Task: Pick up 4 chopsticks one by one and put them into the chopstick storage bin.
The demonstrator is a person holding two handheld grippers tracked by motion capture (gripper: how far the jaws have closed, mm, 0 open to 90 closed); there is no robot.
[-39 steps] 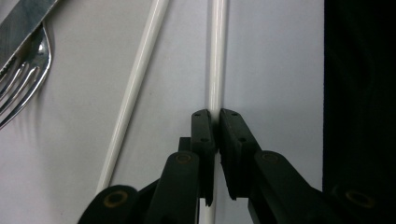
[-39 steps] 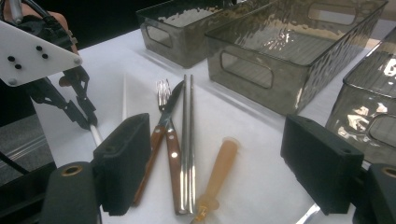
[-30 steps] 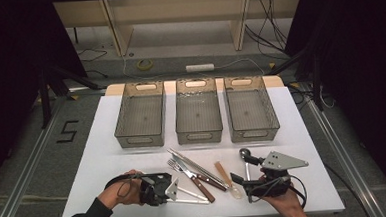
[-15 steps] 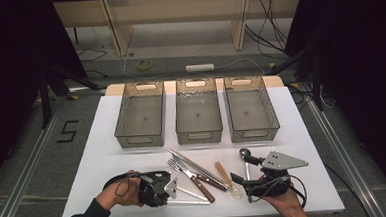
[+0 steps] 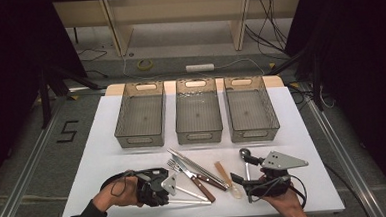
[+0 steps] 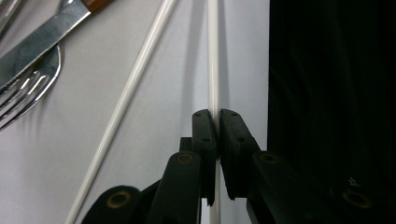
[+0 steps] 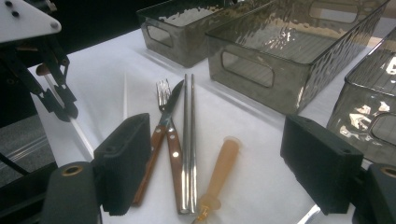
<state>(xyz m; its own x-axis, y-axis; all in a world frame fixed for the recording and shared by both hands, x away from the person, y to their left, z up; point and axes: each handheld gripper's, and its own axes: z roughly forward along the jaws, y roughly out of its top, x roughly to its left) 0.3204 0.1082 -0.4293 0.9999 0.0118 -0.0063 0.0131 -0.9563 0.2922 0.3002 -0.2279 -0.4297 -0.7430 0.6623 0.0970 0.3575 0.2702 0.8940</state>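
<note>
Left gripper (image 6: 216, 123) clamped on white chopstick (image 6: 213, 60) lying at near edge of white bench (image 5: 107, 138); 2nd white chopstick (image 6: 126, 98) just beside, angled off. Right gripper (image 7: 215, 163) wide open, nothing between jaws, low over bench near metal chopsticks (image 7: 188, 140), wood-handled knife (image 7: 173, 144) & fork (image 7: 161, 100). "5" marked on floor (image 5: 68, 131) left of bench. No brands legible.

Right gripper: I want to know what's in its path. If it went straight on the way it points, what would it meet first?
Probably the wooden spoon, lying between the open right gripper's jaws, then the steel chopsticks; depth is uncertain.
</note>
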